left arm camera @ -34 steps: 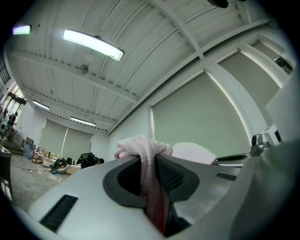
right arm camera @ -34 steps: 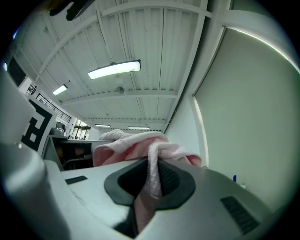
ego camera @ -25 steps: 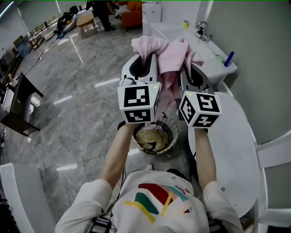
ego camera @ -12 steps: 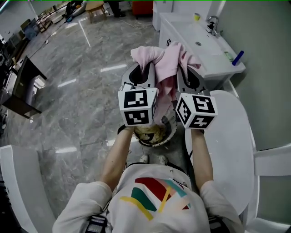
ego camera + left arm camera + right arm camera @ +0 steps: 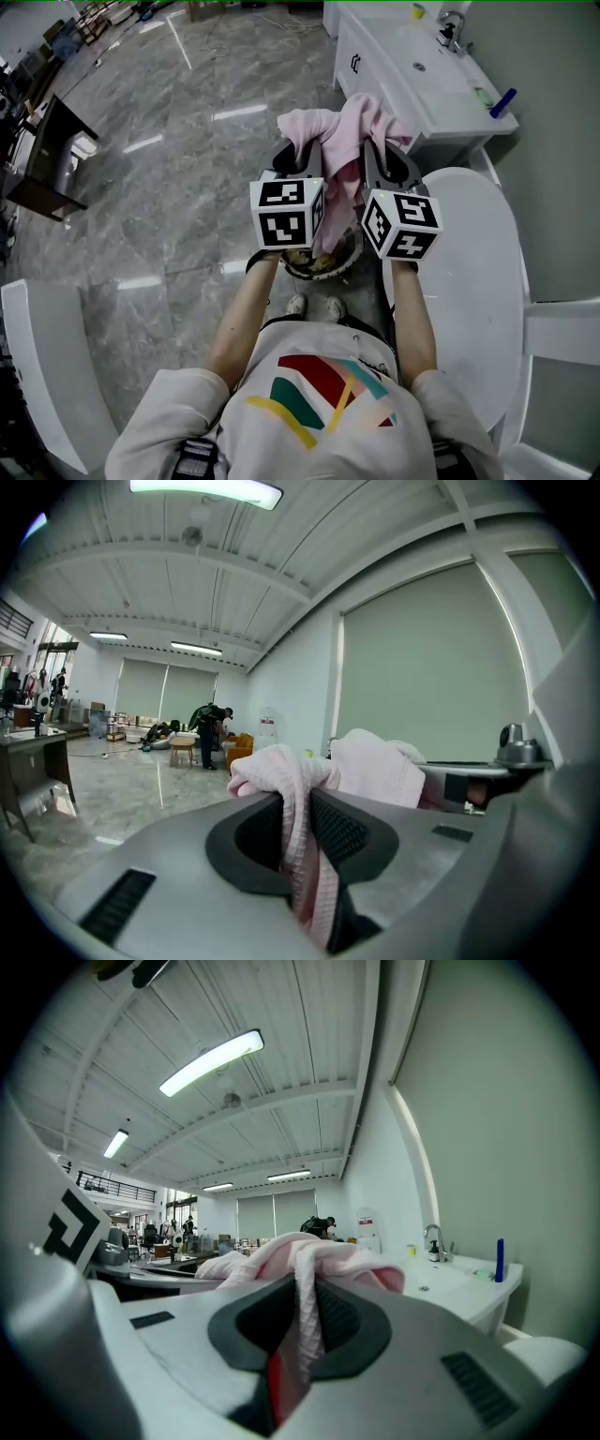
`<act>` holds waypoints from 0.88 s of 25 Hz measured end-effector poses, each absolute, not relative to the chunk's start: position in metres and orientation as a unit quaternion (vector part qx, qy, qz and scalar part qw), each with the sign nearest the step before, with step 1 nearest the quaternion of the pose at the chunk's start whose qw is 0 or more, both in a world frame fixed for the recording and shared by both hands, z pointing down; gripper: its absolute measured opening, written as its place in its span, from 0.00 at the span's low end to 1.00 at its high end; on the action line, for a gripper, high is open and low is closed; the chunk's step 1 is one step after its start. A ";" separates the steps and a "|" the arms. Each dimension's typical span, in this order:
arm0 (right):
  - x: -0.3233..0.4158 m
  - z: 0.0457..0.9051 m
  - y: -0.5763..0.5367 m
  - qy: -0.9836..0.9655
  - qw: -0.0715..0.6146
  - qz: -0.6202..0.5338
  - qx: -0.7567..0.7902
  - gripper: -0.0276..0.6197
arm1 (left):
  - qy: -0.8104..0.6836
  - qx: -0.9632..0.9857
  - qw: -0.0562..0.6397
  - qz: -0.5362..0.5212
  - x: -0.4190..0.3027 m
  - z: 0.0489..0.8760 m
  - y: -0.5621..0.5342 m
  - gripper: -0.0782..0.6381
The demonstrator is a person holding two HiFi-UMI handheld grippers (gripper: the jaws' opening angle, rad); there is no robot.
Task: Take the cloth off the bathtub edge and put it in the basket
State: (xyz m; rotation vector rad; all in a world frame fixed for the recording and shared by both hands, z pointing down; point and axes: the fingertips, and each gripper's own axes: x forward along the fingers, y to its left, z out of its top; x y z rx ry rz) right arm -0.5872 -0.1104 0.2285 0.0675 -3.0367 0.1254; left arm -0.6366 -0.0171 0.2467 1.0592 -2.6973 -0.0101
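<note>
A pink cloth [image 5: 344, 139] hangs bunched between my two grippers, with a strip trailing down between them. My left gripper [image 5: 300, 157] is shut on the cloth's left part, and the fabric [image 5: 302, 803] shows pinched between its pads. My right gripper [image 5: 377, 155] is shut on the right part, with the cloth [image 5: 305, 1274] squeezed between its pads. A round dark basket [image 5: 323, 265] holding something beige sits on the floor under the grippers, mostly hidden by the marker cubes. The white bathtub [image 5: 473, 281] lies to the right.
A white sink counter [image 5: 412, 70] with a faucet [image 5: 454, 22] and a blue item [image 5: 503, 101] stands ahead on the right. A dark table [image 5: 47, 155] is at the far left, and a white panel [image 5: 42, 375] at lower left. The floor is grey marble.
Both grippers have come down with the cloth, nearer the basket. The basket is now more covered by the marker cubes. The grip on the cloth is unchanged.
</note>
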 end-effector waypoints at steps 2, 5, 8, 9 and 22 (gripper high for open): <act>-0.588 0.237 -0.111 -0.998 0.059 0.034 0.018 0.11 | -0.924 0.360 0.129 -0.002 -0.637 0.255 -0.018 0.22; -0.588 0.248 -0.110 -0.997 0.073 0.031 0.016 0.11 | -0.924 0.356 0.142 -0.001 -0.637 0.266 -0.016 0.22; -0.591 0.258 -0.111 -0.996 0.087 0.033 0.014 0.11 | -0.922 0.354 0.156 -0.001 -0.639 0.277 -0.016 0.22; -0.593 0.260 -0.111 -0.995 0.091 0.033 0.014 0.11 | -0.921 0.354 0.161 -0.001 -0.641 0.281 -0.017 0.22; -0.594 0.332 -0.102 -0.983 0.178 0.039 0.003 0.11 | -0.907 0.338 0.252 0.001 -0.641 0.366 -0.013 0.22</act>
